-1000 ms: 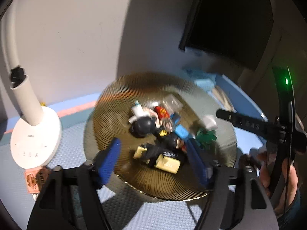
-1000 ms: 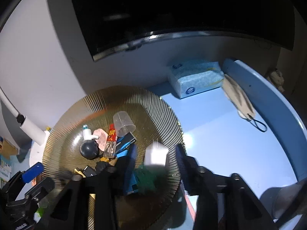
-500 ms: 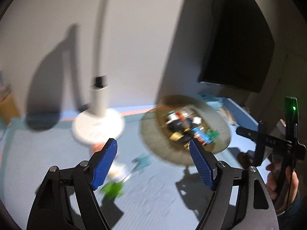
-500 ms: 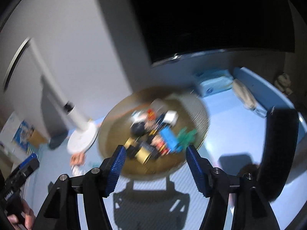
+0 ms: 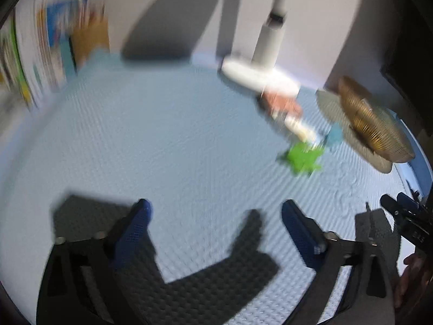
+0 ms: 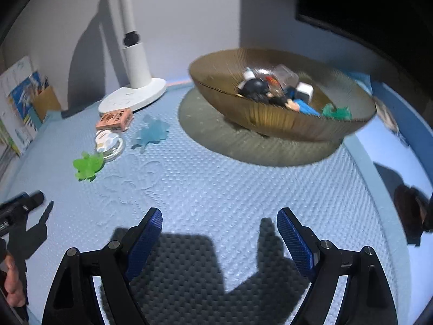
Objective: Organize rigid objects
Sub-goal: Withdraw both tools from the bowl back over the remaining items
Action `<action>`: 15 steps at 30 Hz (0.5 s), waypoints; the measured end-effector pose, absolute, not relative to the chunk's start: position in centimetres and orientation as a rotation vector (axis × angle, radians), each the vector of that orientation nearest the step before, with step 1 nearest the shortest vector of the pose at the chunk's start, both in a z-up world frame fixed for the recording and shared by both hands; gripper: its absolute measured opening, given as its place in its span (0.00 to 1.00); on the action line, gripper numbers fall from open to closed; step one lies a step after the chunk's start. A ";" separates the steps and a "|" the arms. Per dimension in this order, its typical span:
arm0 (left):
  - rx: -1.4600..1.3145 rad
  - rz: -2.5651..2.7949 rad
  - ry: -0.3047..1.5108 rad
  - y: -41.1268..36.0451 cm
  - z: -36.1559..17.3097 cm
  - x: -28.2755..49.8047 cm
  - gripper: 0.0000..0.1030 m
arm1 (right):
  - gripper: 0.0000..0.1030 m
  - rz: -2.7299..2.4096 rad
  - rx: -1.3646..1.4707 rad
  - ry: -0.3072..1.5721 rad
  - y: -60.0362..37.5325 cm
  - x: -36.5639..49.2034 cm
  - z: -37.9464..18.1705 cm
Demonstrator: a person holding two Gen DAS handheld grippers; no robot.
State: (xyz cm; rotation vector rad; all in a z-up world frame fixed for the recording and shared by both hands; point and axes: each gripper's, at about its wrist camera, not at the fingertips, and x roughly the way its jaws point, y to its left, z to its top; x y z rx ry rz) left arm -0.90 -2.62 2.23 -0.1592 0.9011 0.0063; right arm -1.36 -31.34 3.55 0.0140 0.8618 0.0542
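The loose pieces, a green leaf-shaped piece (image 6: 88, 165), a round clear item (image 6: 109, 142), a pale blue leaf-shaped piece (image 6: 151, 132) and a small pink box (image 6: 115, 119), lie on the desk (image 6: 216, 184) in a short row that starts at the foot of the white lamp base (image 6: 132, 96) and runs away from it towards our near side, the pink box touching the base and the green piece farthest from it. Everything else already sits in the ribbed brown bowl (image 6: 284, 120), which stands on the other side of the lamp base from our left hand.

Both tools are released: the left tool (image 5: 215, 226) and the right tool (image 6: 219, 228) have just been opening, and nothing lies between the blue pads of either; each hangs over bare matting.

We judge the coming move turns on one thing: the row lies ahead and left of the right tool, with the left tool (image 6: 20, 208) showing at the left edge of that view, close to the green piece (the left view is badly smeared, so we lean on the right one). The left hand looks the nearer, and the green piece is its first reach from the lamp base outward; it has no clear long axis we can read.
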 end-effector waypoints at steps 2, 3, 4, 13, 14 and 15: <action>-0.105 0.008 0.869 -3.3 2.4 -1.0 0.99 | 0.89 0.059 -0.014 0.852 -30.9 -1.5 3.5; -0.079 0.018 0.894 -3.7 1.9 -0.8 0.99 | 0.90 0.056 -0.020 0.853 -30.8 -1.5 3.5; -0.050 0.022 0.918 -4.2 1.5 -0.6 0.99 | 0.90 0.048 -0.023 0.853 -30.7 -1.4 3.4; -0.078 -0.030 0.901 -3.4 0.6 -0.2 0.99 | 0.91 0.015 0.019 0.844 -31.6 -1.1 3.6; -0.085 -0.035 0.899 -3.1 0.3 -0.1 0.99 | 0.91 0.014 0.021 0.847 -31.6 -1.0 3.6; -0.090 -0.038 0.897 -2.9 0.2 0.0 0.99 | 0.91 0.013 0.022 0.850 -31.7 -0.9 3.5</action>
